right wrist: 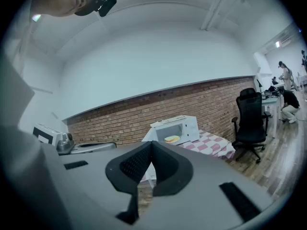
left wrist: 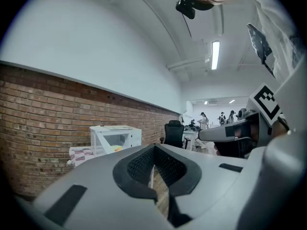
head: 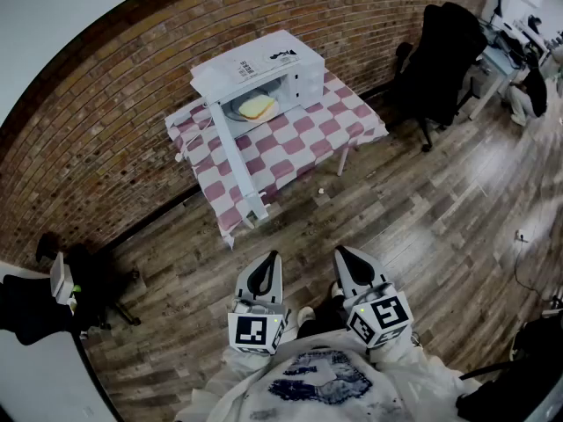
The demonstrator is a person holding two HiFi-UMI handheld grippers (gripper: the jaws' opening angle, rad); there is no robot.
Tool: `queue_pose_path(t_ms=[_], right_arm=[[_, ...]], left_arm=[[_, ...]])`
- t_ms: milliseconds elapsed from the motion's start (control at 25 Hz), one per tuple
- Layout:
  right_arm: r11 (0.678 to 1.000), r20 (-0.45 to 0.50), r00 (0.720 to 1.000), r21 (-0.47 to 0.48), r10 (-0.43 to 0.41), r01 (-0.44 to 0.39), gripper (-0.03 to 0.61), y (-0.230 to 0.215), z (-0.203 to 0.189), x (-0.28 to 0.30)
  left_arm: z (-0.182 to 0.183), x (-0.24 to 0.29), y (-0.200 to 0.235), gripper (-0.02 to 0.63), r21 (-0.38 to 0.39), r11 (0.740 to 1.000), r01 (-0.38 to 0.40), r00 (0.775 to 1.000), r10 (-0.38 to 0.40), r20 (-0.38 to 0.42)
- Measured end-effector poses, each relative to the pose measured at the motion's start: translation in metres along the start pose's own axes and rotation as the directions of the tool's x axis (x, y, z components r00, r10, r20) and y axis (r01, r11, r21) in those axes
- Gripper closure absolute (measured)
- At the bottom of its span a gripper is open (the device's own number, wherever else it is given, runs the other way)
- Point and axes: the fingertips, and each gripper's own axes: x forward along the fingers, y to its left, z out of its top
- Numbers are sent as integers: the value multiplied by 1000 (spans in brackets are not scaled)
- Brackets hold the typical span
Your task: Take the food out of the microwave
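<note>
Sitting in the open microwave (head: 295,64), upper centre, the food (head: 256,106) is untouched; left gripper (head: 266,266) & right gripper (head: 349,264) are held shut, empty, well back. The door (head: 239,161) could be clipped on approach if swung wide.

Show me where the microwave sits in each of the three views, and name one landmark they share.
Head view: microwave upper centre, on the checkered table, door open.
Left gripper view: microwave small, left of centre, before the brick wall.
Right gripper view: microwave just right of centre, above the jaws.
Shared landmark: black office chair, to its right in every view.
</note>
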Motion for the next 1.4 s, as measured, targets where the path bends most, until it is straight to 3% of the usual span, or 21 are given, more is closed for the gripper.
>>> queue_pose_path(t_ms=[560,1040,1400], right_arm=[[996,11,996,2,92,-92,565,-15,8,-32],[986,29,986,18,163,-164,565,-77,22,-67],[985,46,985,49,165,-167,565,-116,24,-88]], left_arm=[[9,4,-54,606,47,998,-48,999,49,-15],[12,35,-114,606,44,993,-108,994,108,2],[9,46,-146,606,55,992,-118,993,118,3]])
